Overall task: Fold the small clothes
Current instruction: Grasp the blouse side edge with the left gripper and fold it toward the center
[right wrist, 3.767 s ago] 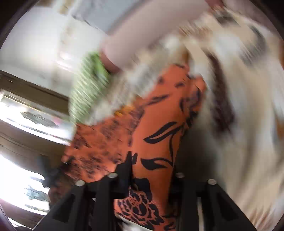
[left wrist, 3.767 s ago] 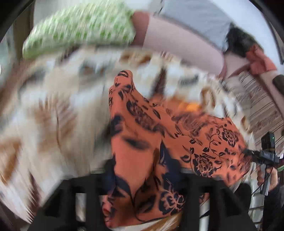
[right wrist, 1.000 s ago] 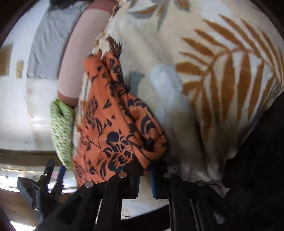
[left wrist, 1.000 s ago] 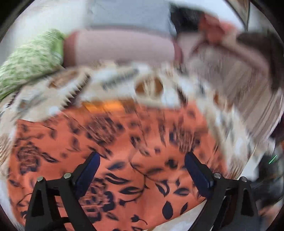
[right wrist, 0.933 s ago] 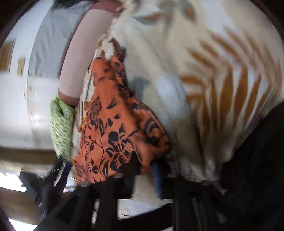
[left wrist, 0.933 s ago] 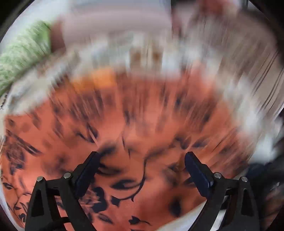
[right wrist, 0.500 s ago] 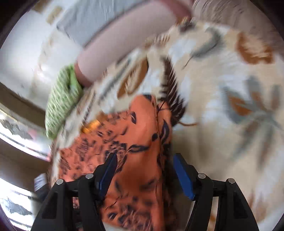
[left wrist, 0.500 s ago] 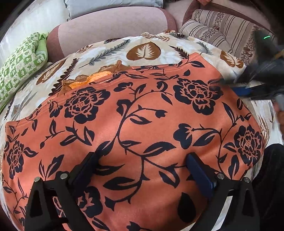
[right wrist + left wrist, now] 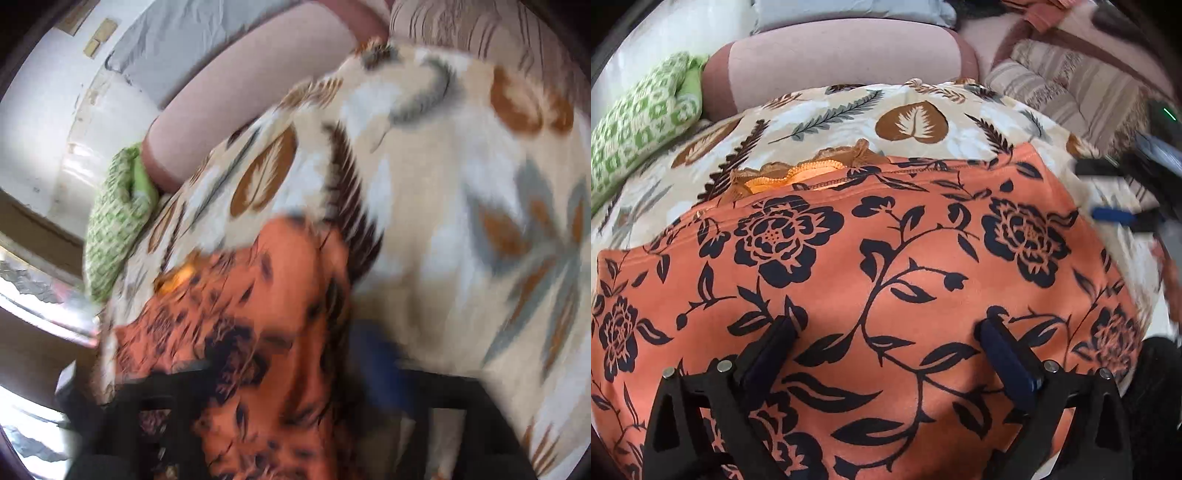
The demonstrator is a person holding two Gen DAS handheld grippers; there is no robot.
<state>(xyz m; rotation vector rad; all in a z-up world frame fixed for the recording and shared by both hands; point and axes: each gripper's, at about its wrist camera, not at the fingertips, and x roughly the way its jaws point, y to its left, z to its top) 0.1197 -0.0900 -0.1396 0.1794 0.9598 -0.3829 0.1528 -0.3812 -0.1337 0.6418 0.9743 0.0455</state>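
Note:
An orange garment with black flowers (image 9: 886, 258) lies spread flat on the leaf-print blanket (image 9: 905, 122), with orange lace trim (image 9: 798, 171) at its far edge. My left gripper (image 9: 886, 326) hovers open just over the garment's near part, nothing between its blue pads. In the blurred right wrist view, the garment's right edge (image 9: 266, 295) lies under my right gripper (image 9: 280, 369). Its jaws are opening wide and the cloth below is not pinched. From the left wrist view, the right gripper (image 9: 1115, 216) shows as a blur beyond the garment's right side.
A green patterned pillow (image 9: 639, 125) lies at the far left. A pink bolster (image 9: 831, 62) runs along the back, and a striped cushion (image 9: 1071, 96) sits at the back right. The blanket's front edge drops into dark space at lower right.
A second ago the right gripper held a bunched fold of the garment; it has let go, opened wide and swung round. The garment now lies flat. The left gripper stayed open.

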